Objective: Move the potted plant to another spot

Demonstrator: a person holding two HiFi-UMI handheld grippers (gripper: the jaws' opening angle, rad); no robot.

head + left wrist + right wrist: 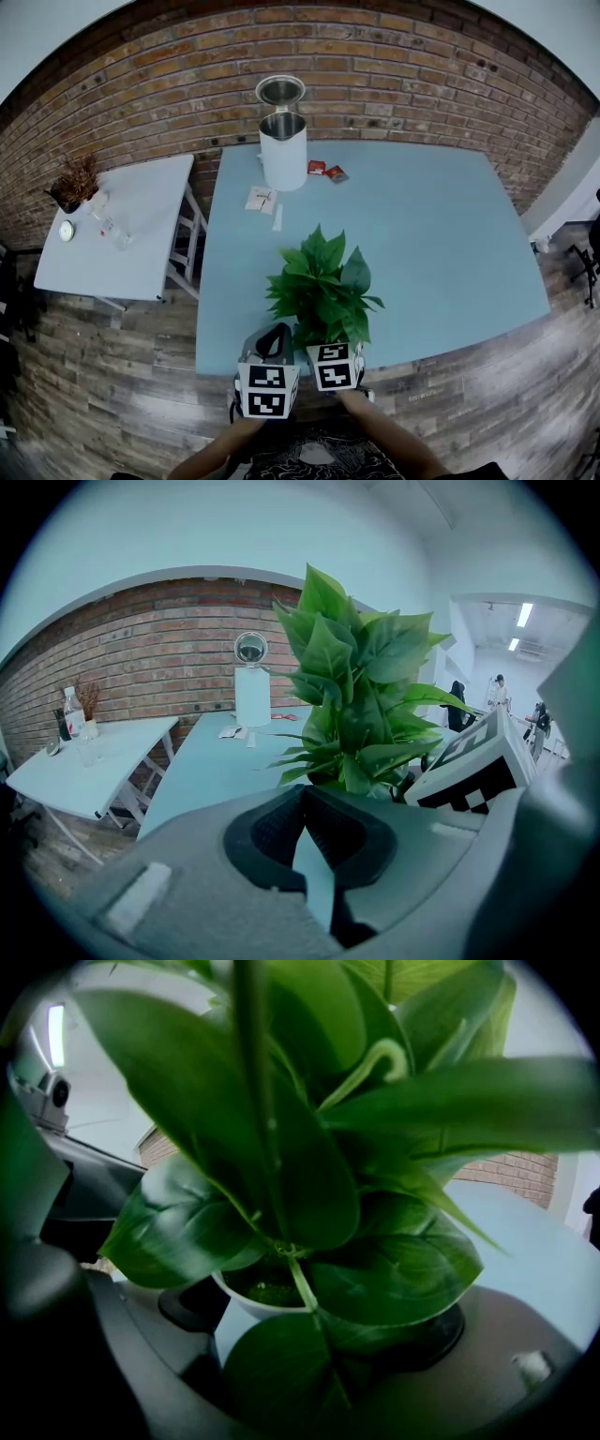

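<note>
The potted plant (322,286), broad green leaves in a small white pot (246,1301), stands at the near edge of the light blue table (441,244). My right gripper (314,1321) reaches around the pot from the near side. Its left pad lies against the pot's rim, and leaves hide the other pad. In the head view its marker cube (336,366) shows just below the foliage. My left gripper (302,794) is held beside it on the left, its dark pads meeting at the tips with nothing between them. The plant rises just right of those pads.
A white kettle (282,141) with its lid open stands at the table's far edge. Red packets (326,171) and a paper slip (262,198) lie near it. A white side table (141,225) on the left carries a dried plant (75,183). A brick wall runs behind.
</note>
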